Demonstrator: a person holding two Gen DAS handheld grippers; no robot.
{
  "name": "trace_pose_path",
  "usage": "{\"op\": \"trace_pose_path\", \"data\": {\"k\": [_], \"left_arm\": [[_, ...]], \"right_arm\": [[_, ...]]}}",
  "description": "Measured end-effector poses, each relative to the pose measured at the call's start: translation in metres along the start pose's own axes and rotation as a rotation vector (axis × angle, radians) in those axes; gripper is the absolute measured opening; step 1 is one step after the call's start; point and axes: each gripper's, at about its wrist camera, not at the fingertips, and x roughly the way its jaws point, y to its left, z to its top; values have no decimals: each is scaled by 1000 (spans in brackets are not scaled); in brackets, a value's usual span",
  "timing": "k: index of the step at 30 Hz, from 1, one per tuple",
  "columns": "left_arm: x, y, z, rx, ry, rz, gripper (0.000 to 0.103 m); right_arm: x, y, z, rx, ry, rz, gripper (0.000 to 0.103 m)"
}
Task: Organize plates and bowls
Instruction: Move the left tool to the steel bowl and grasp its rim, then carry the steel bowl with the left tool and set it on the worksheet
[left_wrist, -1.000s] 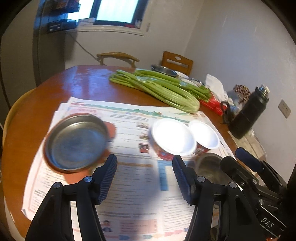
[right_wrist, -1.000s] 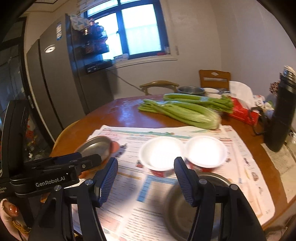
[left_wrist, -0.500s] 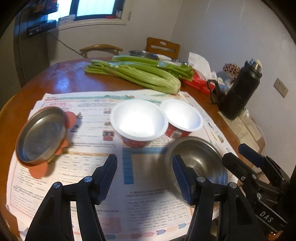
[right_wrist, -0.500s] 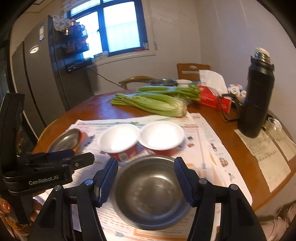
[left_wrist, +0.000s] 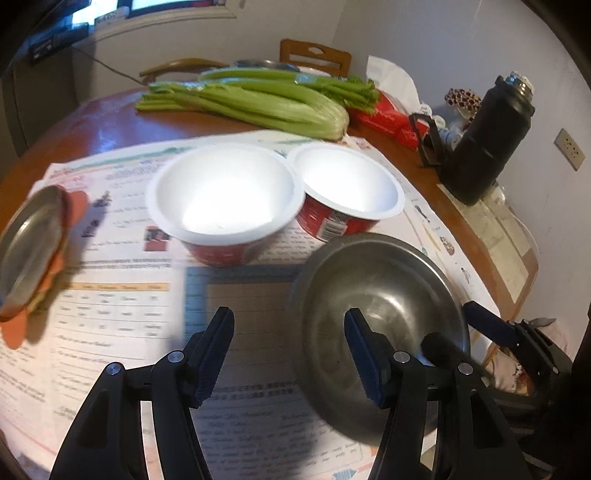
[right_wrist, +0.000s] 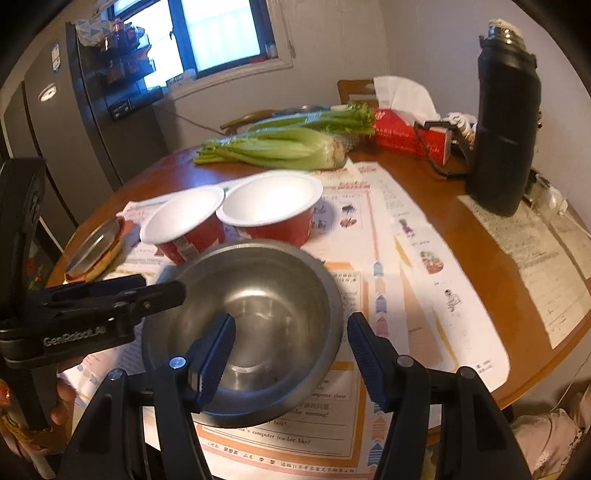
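A steel bowl (left_wrist: 373, 295) (right_wrist: 258, 291) stands on the newspaper near the table's front edge. My right gripper (right_wrist: 291, 354) is open: its left finger hangs over the bowl's inside and its right finger just outside the right rim, gripping nothing. My left gripper (left_wrist: 290, 354) is open and empty above the paper, its right finger over the bowl's left side. In each view the other gripper (left_wrist: 458, 328) (right_wrist: 159, 288) is also seen. Two red bowls with white insides (left_wrist: 225, 195) (left_wrist: 347, 181) sit side by side behind the steel bowl. A steel plate (left_wrist: 29, 254) (right_wrist: 92, 245) rests on an orange coaster at the left.
Celery (right_wrist: 280, 147) lies across the far side of the round wooden table (right_wrist: 476, 240). A red tissue box (right_wrist: 402, 136) and a tall black flask (right_wrist: 506, 125) stand at the right. Chairs (left_wrist: 314, 55) and a dark fridge (right_wrist: 66, 122) lie beyond. A hand (right_wrist: 62, 402) holds the left gripper.
Both grippers have come down and closer to the steel bowl. The left view swung from the steel plate toward the bowls. The right gripper's fingers now straddle the bowl's rim.
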Motion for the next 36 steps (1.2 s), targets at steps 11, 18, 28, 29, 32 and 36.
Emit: {"op": "trace_pose_path", "data": {"k": [11, 18, 28, 29, 32, 36], "left_arm": [[24, -9, 0, 12, 39, -60, 40], [8, 8, -4, -22, 6, -45, 40], [-37, 50, -31, -70, -44, -9, 43], [-40, 55, -33, -74, -47, -5, 43], [-44, 70, -42, -94, -45, 0, 43], [-47, 85, -50, -117, -53, 7, 44]], "right_arm": [[18, 9, -8, -40, 56, 14, 64], [13, 33, -10, -103, 45, 22, 65], [-4, 82, -11, -190, 16, 75, 65], [-4, 90, -12, -202, 18, 85, 65], [0, 104, -13, -223, 32, 106, 65], [4, 118, -15, -238, 36, 124, 65]]}}
